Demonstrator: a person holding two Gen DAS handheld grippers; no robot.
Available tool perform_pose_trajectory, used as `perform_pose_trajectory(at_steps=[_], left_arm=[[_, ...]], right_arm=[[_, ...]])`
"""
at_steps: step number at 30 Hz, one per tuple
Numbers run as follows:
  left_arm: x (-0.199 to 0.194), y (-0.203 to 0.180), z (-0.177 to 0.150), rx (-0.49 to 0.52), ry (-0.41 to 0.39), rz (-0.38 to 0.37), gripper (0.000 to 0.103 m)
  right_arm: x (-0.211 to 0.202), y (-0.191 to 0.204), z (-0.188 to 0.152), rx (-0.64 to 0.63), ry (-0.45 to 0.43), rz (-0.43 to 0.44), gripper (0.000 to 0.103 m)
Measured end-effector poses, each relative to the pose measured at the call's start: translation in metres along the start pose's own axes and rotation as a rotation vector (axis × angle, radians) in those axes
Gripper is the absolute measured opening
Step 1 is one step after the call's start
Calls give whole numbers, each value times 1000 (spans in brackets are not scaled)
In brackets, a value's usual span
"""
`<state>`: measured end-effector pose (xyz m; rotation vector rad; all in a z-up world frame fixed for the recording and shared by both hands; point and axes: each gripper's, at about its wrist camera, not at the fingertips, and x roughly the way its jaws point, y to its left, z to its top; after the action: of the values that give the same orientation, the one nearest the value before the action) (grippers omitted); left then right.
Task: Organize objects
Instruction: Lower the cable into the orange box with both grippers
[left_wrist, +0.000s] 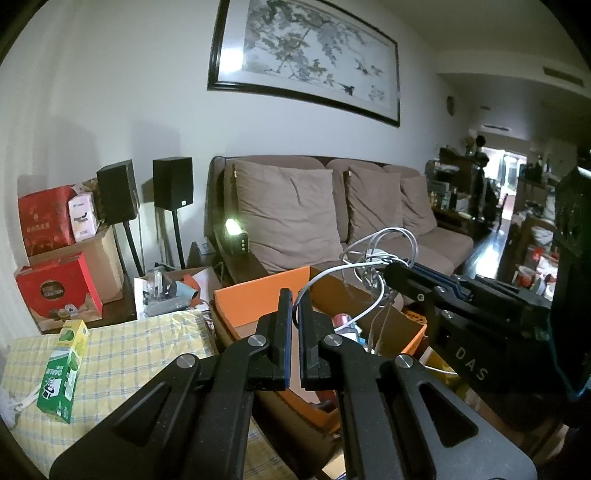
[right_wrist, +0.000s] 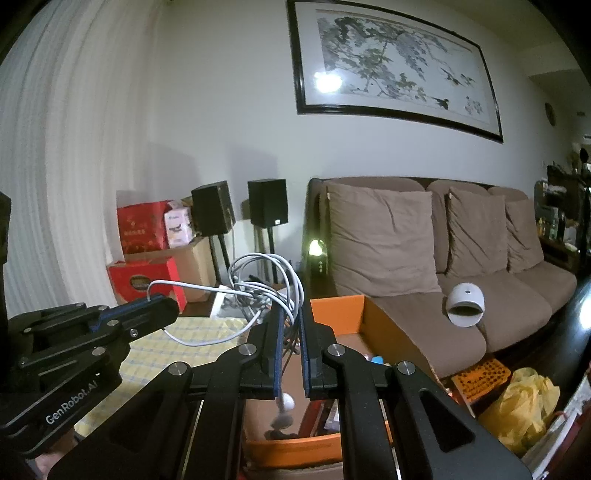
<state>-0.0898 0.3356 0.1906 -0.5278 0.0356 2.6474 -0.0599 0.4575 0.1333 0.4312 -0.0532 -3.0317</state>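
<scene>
Both claws were pinched tight on one white cable (right_wrist: 258, 280). The left claw (left_wrist: 294, 317) held a loose end. The right claw (right_wrist: 290, 325) held the tangled loops up over the orange box (right_wrist: 341, 308) just under it. A good next move would have been lowering the bundle slowly, so no loop caught the box edge. The cable looked thin, bendy and messy.

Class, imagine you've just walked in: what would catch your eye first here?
A tangle of white cable held up between both grippers, left gripper and right gripper, above the open orange box. Behind, a long framed ink painting hangs over the brown sofa.
</scene>
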Motion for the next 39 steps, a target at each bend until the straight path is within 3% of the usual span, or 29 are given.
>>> perform_pose_trajectory(at_steps=[24,39], left_arm=[[14,-15,7,5,19,-40,3],[31,-21,0,27,33,-18,3]], right_arm=[[0,-19,4,28,3,-44,6],[13,-24,-3,50,42,-69,6]])
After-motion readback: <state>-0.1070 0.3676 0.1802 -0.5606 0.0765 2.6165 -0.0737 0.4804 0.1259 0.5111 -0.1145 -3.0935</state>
